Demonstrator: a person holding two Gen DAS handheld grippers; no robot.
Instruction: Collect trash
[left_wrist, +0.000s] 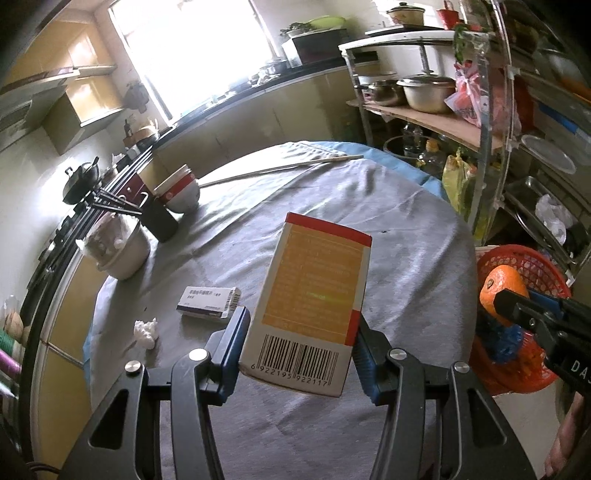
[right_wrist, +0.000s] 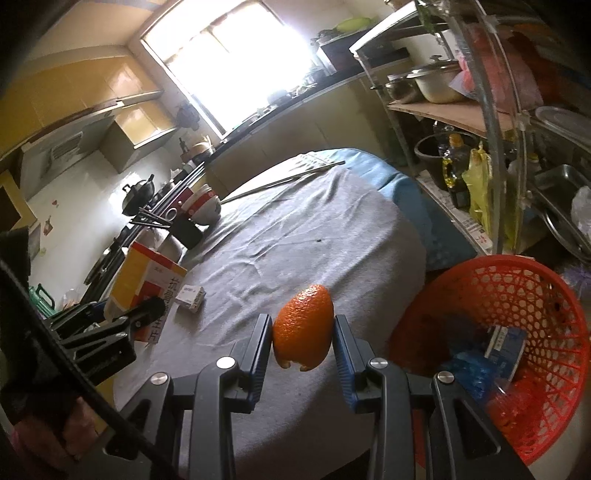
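Here the left tongs (left_wrist: 300, 345) are clamped on a tall carton (left_wrist: 314, 306), white with an orange printed panel, red bands at the top edge and corner, and a black barcode at the lower end. Its long axis runs away from the camera and leans slightly right, barcode end nearest the tongs, held above the grey-clothed counter (left_wrist: 406, 236). The right tongs (right_wrist: 303, 341) are closed on a piece of orange peel (right_wrist: 303, 326), pebbled, domed and hollow, its narrow end up and ragged edge down, above the counter's near edge. A red mesh basket (right_wrist: 517, 295) sits just right of it. A small white pill box (left_wrist: 208, 302) and a crumpled tissue (left_wrist: 146, 332) lie on the counter.
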